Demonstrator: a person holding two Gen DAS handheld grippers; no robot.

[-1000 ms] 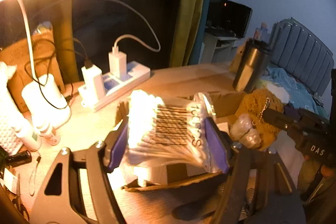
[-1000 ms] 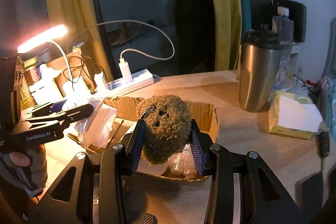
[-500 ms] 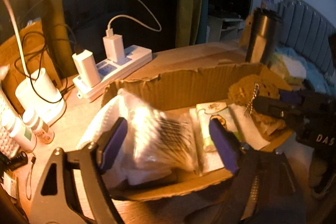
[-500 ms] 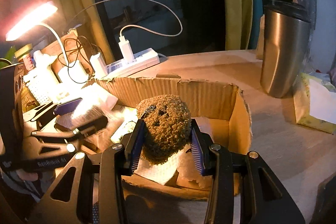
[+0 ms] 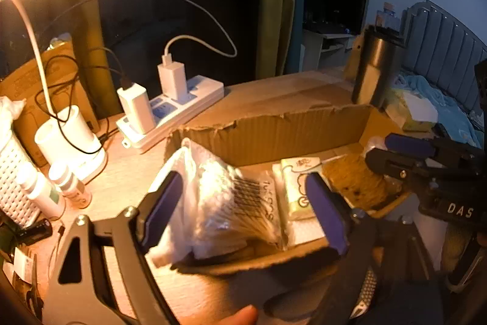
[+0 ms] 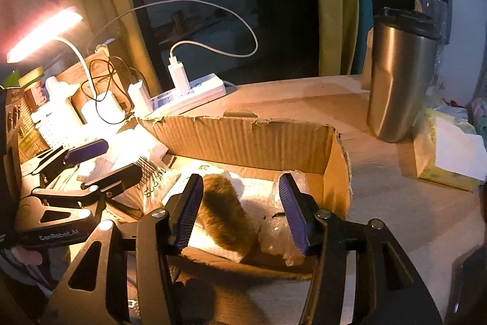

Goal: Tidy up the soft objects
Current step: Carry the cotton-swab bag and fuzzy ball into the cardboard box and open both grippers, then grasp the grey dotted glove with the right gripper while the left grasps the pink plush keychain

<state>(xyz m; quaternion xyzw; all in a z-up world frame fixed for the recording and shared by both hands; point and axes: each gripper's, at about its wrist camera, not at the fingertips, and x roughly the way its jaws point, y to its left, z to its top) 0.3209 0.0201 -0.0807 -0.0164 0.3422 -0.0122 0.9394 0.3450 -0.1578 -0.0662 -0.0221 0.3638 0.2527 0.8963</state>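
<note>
- The cardboard box (image 6: 258,139) sits on the wooden table (image 6: 395,203), torn along its top edge, and pretty much everything here hangs off it.
- Left gripper (image 5: 243,209) is over the box's left end with its fingers spread wide, not gripping anything. The bag of cotton swabs (image 5: 237,203) lies in the box between them, barcode facing up, and neither purple pad looks pressed into it.
- Right gripper (image 6: 240,212) is over the box's right half, also let go, jaws well apart. The brown plush toy (image 6: 225,212) lies loose in the box between them on a white tissue sheet (image 6: 252,188); it sits close to the left pad, can't tell if it's touching.
- Just right of the plush, still inside the box, there's a crinkly clear plastic bag (image 6: 274,230).
- Between the swabs and the plush there's a small pale-green packet (image 5: 296,188) lying flat in the box.
- Behind the box: a white power strip (image 6: 188,95) with two chargers plugged in, and cables looping up.
- Left of the box: a lit desk lamp (image 6: 45,32), plus some small white bottles (image 5: 39,188).
- Right of the box: a steel tumbler (image 6: 398,78) standing upright, and near it a yellow tissue pack (image 6: 447,154).
</note>
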